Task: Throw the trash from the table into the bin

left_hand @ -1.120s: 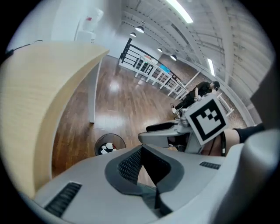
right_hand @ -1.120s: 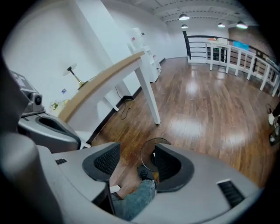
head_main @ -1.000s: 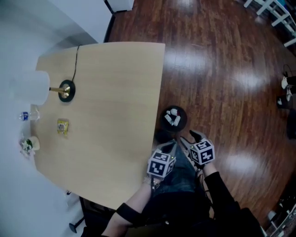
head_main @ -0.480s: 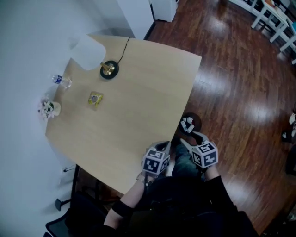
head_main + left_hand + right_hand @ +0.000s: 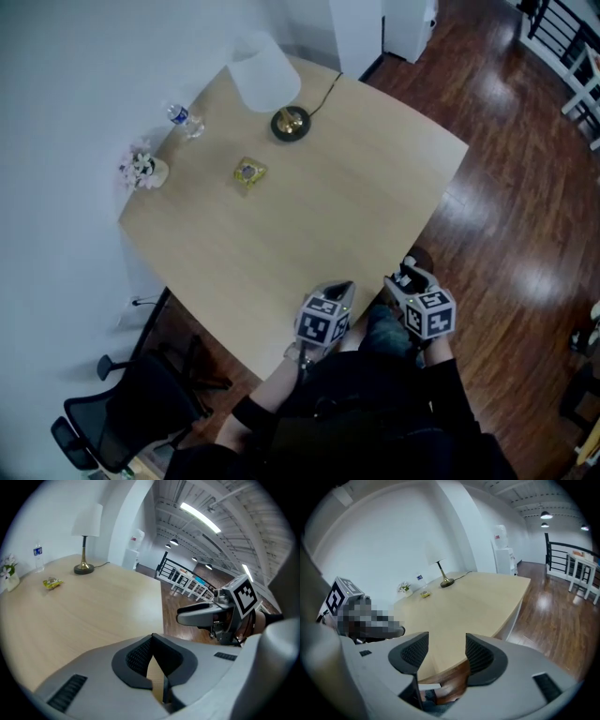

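Head view: nearest are two grey plastic tongs, each topped by a cube of black-and-white square markers. They are held over the person's dark-clothed lap at the near edge of the desk (image 5: pixel 328 206).

The left tongs (image 5: pixel 152 637) are closed, their ribbed black pads meeting at the tips with nothing between them. The right tongs (image 5: pixel 446 645) stand open and empty, pads apart, with only the desk edge and floor showing through the gap.

Just past the right tongs, on the floor beside the desk, sits the bin (image 5: pixel 424 255). It is dark and round and mostly hidden behind the tongs. What seem to be white scraps lie inside it, though too little shows to be sure.

The desk is pale, smooth wood grain with rounded corners, and its near half is bare. On its far side lies the trash, a small crumpled yellow wrapper (image 5: pixel 248 172), well apart from both tongs. Near the wrapper stands a lamp (image 5: pixel 267 75) with a round brass base, a thin stem and a white shade. Its black cord runs off the far edge.

By the wall are a clear bottle (image 5: pixel 185 118) and a small pot (image 5: pixel 142 170) of pale flowers. A black office chair (image 5: pixel 117 412) stands off the desk's left corner. The floor (image 5: pixel 511 187) is dark, glossy planks.
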Demonstrator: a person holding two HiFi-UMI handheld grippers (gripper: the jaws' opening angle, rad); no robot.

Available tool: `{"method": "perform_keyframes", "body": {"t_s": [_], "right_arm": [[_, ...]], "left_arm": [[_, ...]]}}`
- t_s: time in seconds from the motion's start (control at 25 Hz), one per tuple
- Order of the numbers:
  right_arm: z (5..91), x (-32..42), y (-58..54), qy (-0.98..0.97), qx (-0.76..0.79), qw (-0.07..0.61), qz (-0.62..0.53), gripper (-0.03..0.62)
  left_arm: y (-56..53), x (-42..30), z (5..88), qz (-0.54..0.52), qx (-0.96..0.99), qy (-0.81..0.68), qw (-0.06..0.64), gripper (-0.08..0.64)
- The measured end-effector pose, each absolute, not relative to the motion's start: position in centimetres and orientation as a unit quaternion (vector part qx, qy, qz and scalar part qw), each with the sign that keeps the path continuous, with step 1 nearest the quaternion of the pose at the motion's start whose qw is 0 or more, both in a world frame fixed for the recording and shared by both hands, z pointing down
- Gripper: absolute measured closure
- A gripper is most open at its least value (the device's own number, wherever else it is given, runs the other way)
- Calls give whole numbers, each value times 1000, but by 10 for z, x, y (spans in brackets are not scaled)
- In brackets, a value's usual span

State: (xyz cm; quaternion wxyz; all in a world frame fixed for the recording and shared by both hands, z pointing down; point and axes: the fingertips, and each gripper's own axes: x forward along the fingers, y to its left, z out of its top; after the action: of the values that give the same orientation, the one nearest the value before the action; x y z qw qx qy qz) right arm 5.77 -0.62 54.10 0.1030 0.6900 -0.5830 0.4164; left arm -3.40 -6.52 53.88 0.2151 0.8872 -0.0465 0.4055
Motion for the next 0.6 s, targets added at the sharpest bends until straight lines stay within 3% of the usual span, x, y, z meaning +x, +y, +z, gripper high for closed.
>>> {"method": "perform_keyframes", "body": {"t_s": [0.6], "right_arm": [[550,-18,-180,-715,568,185,362,337]], "left_arm": [[-202,-124,542,351,857,-252,282,555]]}}
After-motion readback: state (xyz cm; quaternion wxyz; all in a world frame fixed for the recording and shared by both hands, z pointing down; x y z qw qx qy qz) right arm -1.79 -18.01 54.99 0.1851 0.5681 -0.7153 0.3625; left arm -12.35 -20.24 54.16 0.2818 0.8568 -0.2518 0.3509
